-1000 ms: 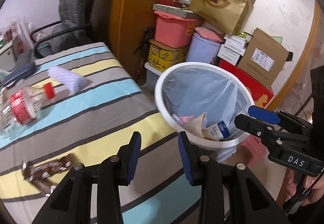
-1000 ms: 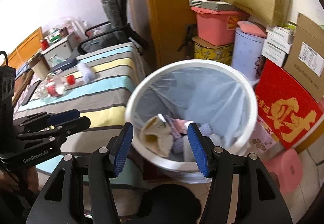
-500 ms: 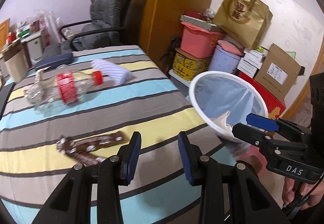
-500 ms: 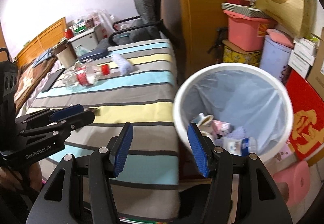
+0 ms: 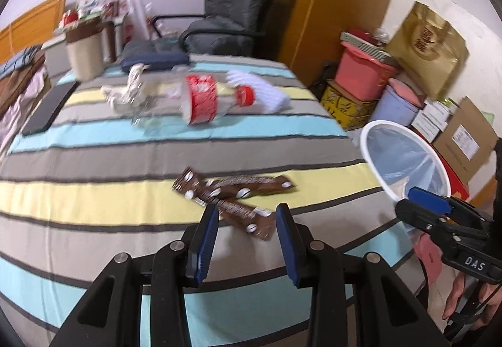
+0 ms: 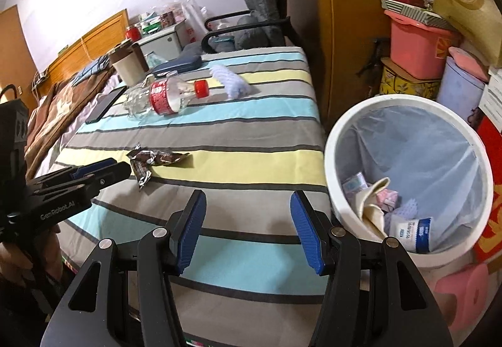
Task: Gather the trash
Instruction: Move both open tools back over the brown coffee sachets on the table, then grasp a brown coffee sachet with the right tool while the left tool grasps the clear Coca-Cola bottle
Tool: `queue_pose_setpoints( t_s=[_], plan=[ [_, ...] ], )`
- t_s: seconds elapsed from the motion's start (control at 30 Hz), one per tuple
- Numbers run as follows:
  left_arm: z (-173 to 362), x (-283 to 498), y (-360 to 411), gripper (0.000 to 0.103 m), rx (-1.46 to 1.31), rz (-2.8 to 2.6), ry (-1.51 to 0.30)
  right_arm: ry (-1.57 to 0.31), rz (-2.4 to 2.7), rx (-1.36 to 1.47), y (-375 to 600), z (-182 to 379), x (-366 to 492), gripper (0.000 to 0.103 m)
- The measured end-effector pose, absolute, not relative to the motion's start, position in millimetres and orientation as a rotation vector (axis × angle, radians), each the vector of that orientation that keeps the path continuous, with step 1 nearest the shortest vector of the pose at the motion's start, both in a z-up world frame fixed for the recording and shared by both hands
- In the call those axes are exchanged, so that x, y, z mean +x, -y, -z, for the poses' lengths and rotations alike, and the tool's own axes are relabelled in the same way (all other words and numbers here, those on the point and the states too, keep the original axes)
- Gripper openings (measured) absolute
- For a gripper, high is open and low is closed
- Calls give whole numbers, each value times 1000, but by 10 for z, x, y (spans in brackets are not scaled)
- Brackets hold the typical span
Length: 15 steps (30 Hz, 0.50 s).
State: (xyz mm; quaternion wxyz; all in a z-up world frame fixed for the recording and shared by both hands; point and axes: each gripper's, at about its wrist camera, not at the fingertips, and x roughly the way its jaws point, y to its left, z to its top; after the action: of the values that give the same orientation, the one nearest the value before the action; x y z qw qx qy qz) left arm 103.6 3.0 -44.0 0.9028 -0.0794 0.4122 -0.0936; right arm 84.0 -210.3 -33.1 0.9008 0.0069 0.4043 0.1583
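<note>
While the left gripper (image 5: 246, 221) is hanging low over the striped bedspread (image 6: 251, 127) with its jaws partly apart and nothing between them, the brown snack wrappers (image 5: 232, 193) are lying just ahead of its fingertips, one strip crossing the gap line and the others fanning up to the left. Further back on the spread, the crushed clear bottle (image 6: 163, 97) with red label and red cap is lying on its side, and a pale ribbed foam sleeve (image 6: 230, 81) is sitting just beside the cap end; both are waiting as later pickups. To the right, the right gripper (image 6: 248, 229) is standing wide open and empty over the bed edge, near the white bin (image 6: 332, 139) with its clear liner, which is already holding paper and small packets. Judgement: the step in hand is looking like a wrapper grasp by the left gripper. Doing it well is likely meaning lowering the pads until they are straddling the nearest strip across its narrow width, pressing lightly into the fabric so the thin foil is getting pinched rather than skated aside. Risk: catching bedspread cloth along with the wrapper, or lifting only one strip of the cluster.
</note>
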Motion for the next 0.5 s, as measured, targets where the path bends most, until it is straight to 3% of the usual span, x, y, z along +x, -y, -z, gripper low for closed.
queue_pose_setpoints(
  t_s=[0.5],
  plan=[
    [690, 1372, 13, 47, -227, 118, -933, -857, -342, 13, 2052, 368, 891, 58]
  ],
)
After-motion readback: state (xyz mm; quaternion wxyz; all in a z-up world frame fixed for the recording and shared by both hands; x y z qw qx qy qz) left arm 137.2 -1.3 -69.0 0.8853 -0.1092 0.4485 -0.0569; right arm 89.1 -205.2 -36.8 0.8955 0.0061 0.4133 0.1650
